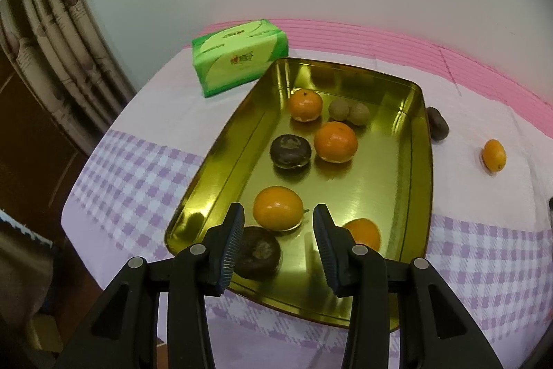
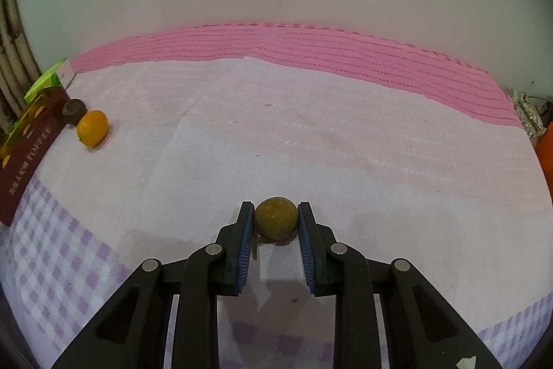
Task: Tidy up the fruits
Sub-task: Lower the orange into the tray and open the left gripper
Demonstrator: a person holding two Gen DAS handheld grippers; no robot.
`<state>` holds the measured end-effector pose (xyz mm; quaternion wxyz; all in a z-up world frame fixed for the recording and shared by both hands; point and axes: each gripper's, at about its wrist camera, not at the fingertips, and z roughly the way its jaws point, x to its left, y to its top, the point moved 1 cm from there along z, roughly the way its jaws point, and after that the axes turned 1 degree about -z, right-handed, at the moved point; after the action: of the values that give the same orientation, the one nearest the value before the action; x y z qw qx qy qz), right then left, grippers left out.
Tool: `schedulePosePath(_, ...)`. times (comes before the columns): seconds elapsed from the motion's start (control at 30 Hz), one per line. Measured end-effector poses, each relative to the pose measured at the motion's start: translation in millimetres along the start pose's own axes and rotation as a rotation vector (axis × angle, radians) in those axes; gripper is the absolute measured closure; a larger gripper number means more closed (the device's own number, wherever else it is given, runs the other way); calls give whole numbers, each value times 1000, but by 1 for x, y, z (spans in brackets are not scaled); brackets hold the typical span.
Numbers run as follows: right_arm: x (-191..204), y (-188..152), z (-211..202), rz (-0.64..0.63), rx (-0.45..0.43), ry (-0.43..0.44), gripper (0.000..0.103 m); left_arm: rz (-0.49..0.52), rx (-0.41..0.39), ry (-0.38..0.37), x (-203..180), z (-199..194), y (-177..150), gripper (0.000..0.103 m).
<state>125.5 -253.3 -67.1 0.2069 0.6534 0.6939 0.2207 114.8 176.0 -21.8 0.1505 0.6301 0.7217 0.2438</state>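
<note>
A gold metal tray (image 1: 420, 161) lies on the cloth-covered table and holds several oranges, two dark brown fruits and two small tan fruits (image 1: 349, 111). My left gripper (image 1: 278, 215) hangs over the tray's near end, jaws apart. An orange (image 1: 278, 208) lies in the tray just beyond them, and the pads do not touch it. A dark fruit (image 1: 257, 251) lies partly behind the left finger. In the right wrist view my right gripper (image 2: 276, 213) is shut on a small brownish round fruit (image 2: 276, 218) just above the white cloth. An orange (image 2: 91, 128) and a dark fruit (image 2: 73, 109) lie outside the tray.
A green tissue pack (image 1: 240, 57) stands behind the tray's far left corner. The tray's dark red outer wall (image 2: 27, 147) shows at the left of the right wrist view. Pink cloth runs along the wall. Clutter (image 2: 539, 123) sits off the table's right end.
</note>
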Motion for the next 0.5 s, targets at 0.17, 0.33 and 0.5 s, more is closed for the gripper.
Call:
schedulePosePath(0.17, 26, 0, -18, -10, -27, 63, 80, -38, 12, 23, 9, 2, 2, 60)
schedulePosePath(0.33, 73, 9, -37, -72, -62, 171, 80, -78, 13, 36, 19, 1, 2, 60)
schedulePosePath(0.5, 131, 30, -53, -176, -97, 273, 80, -81, 9, 43, 22, -2, 3, 60)
